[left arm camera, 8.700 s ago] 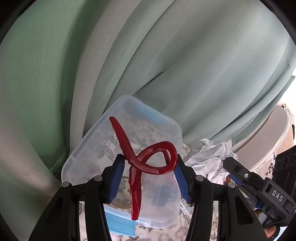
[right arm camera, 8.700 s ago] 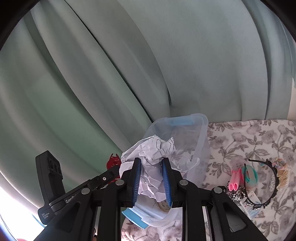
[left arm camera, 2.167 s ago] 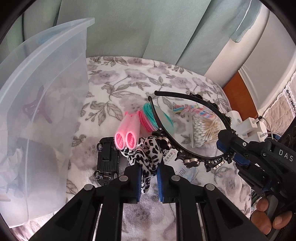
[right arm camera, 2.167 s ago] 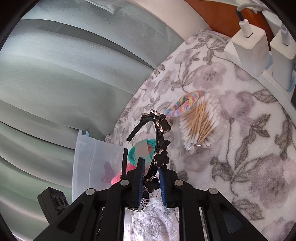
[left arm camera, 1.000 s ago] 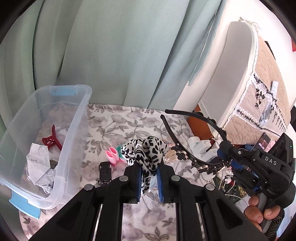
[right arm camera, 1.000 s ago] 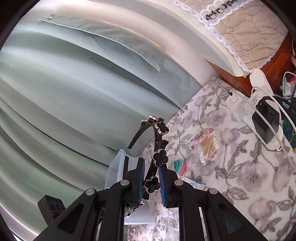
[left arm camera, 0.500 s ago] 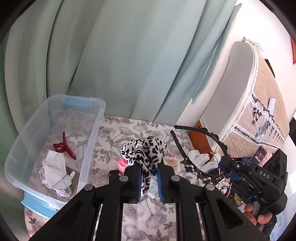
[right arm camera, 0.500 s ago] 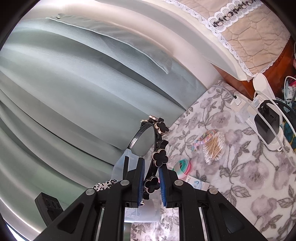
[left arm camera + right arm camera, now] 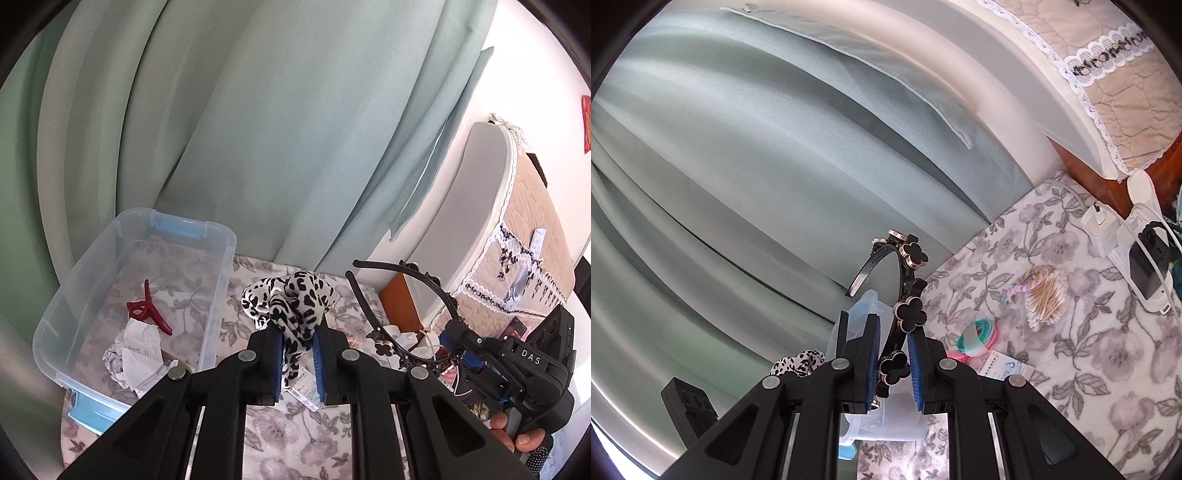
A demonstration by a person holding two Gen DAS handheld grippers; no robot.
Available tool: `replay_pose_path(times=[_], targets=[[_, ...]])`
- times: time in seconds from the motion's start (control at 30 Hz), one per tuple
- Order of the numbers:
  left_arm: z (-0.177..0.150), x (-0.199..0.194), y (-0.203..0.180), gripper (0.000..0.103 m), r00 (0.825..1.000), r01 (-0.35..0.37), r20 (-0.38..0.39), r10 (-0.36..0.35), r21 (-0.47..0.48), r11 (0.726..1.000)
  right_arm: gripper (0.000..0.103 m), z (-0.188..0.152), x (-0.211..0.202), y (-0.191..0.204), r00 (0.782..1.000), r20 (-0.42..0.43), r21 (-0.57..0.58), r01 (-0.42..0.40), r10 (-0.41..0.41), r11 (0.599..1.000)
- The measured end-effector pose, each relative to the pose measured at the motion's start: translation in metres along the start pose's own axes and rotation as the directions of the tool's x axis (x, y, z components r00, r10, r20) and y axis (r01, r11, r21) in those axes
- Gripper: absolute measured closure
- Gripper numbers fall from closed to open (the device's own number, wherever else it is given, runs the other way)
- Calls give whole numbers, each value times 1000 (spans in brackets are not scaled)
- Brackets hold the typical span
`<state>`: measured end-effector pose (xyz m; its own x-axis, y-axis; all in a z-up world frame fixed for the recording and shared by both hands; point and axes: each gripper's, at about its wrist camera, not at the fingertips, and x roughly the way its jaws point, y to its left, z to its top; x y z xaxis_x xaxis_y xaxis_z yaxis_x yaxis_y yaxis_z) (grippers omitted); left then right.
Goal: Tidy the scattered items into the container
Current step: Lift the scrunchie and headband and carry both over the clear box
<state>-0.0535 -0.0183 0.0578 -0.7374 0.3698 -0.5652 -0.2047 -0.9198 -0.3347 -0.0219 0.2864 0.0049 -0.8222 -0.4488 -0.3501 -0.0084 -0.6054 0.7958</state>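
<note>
Both grippers' jaws apparently clamped

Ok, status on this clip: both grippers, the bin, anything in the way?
Left gripper shut on scrunchie. Right gripper shut on headband. Bin open, holds claw clip and paper. Path clear.

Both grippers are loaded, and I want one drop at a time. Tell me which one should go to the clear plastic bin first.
Left. The left gripper, shut on the black-and-white leopard scrunchie, is beside the clear plastic bin. The right gripper, gripping the black clover headband, sits farther out.
</note>
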Motion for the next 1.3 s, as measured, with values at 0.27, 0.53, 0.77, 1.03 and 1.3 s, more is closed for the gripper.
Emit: replay_pose_path(times=[0.27, 0.53, 0.77, 1.03, 1.3], targets=[[10, -15, 30, 89, 999, -8, 44, 11, -53, 999, 86, -6, 16, 32, 1000, -26, -54, -19, 18, 998], [14, -22, 66, 89, 997, -25, 69, 34, -124, 992, 86, -17, 43, 60, 997, -79, -113, -30, 21, 993], [13, -22, 95, 89, 996, -39, 74, 53, -177, 983, 86, -30, 72, 75, 991, -134, -147, -27, 7, 989], [7, -19, 126, 89, 996, -53, 63, 70, -236, 970, 86, -48, 103, 91, 979, -204, -195, -21, -19, 981], [-3, -16, 153, 89, 995, -76, 38, 90, -283, 956, 86, -69, 137, 97, 960, -275, -230, -20, -46, 973]])
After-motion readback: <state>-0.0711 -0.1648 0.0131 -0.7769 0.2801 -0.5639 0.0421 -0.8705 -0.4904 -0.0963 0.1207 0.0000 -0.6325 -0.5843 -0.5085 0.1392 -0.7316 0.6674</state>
